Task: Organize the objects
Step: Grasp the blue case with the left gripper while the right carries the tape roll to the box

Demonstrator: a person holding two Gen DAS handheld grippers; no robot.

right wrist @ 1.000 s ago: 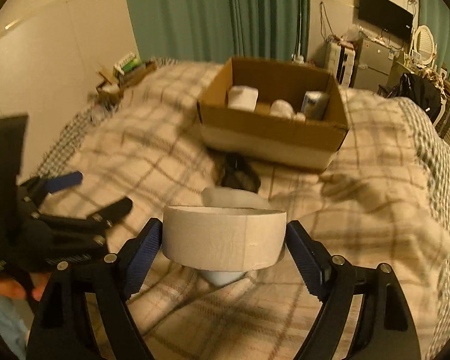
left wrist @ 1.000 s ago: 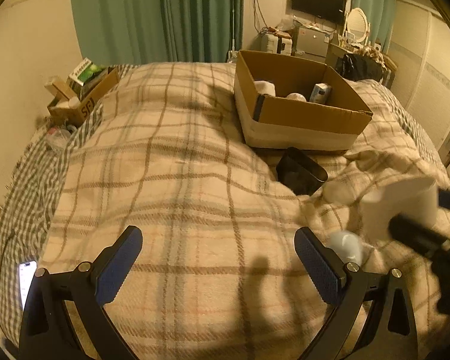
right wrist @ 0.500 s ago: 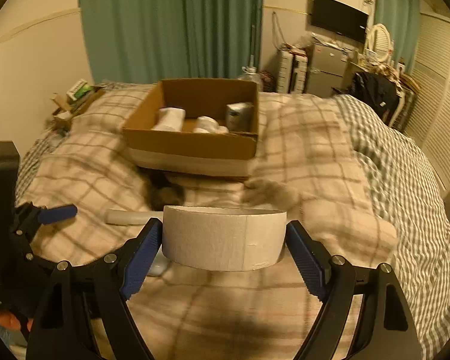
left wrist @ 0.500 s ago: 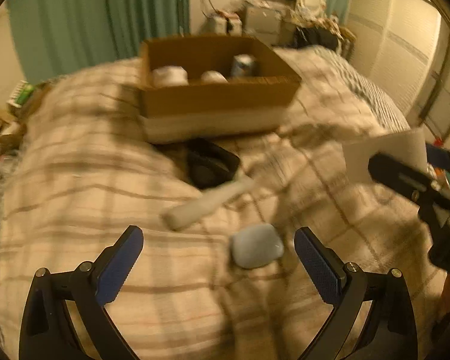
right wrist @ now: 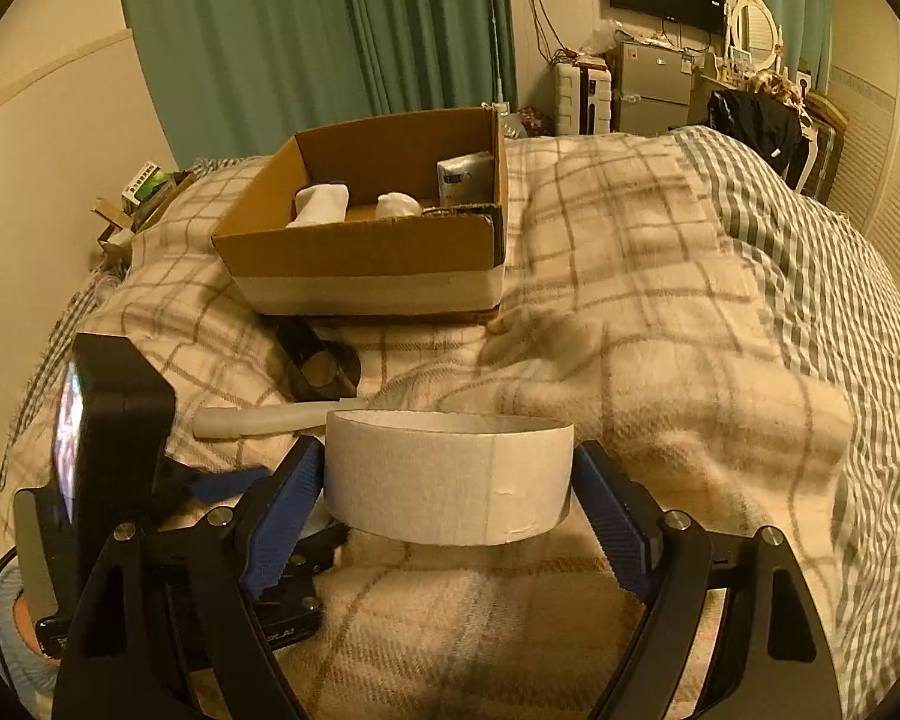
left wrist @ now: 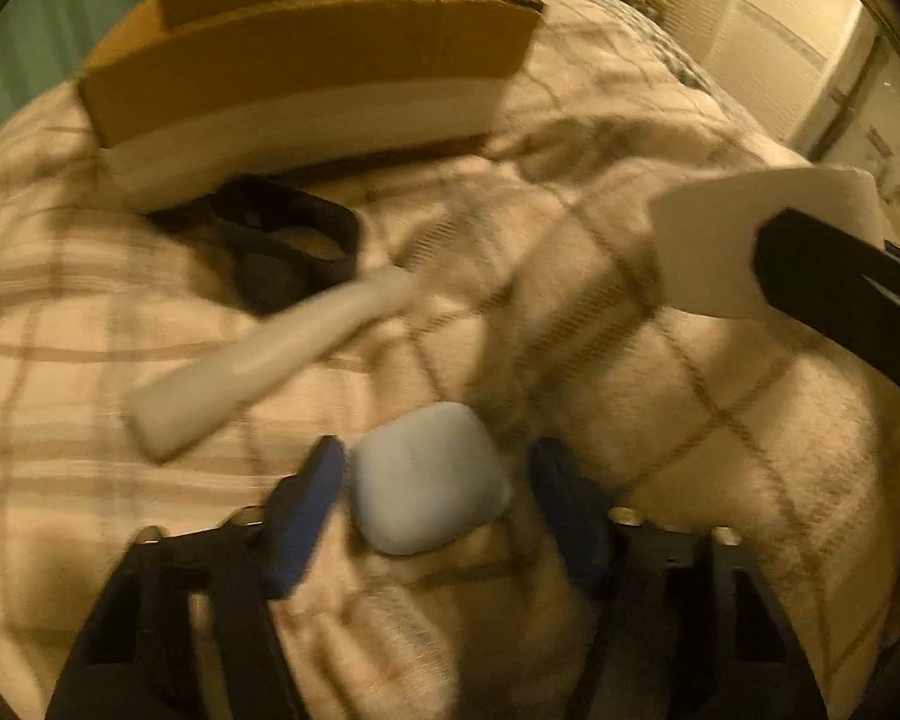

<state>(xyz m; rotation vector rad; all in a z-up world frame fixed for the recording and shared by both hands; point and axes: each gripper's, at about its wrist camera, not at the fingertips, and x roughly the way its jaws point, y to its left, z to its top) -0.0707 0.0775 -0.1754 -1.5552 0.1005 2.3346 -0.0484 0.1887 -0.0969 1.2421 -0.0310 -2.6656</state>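
The left gripper (left wrist: 435, 486) is closing its jaws around the pale blue case (left wrist: 429, 477) lying on the plaid blanket (left wrist: 720, 420), pads not quite touching yet, so I'd be keeping it centred and coming in slow. The right gripper (right wrist: 450, 492) is already clamping the tape roll (right wrist: 447, 477), cardboard box (right wrist: 366, 258) waiting beyond

blur: left wrist view | box (left wrist: 306, 60) contents hidden | tape roll (left wrist: 744, 240) half-covered

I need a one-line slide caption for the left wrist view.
Left gripper jaws closing around the pale blue rounded case on the plaid blanket.
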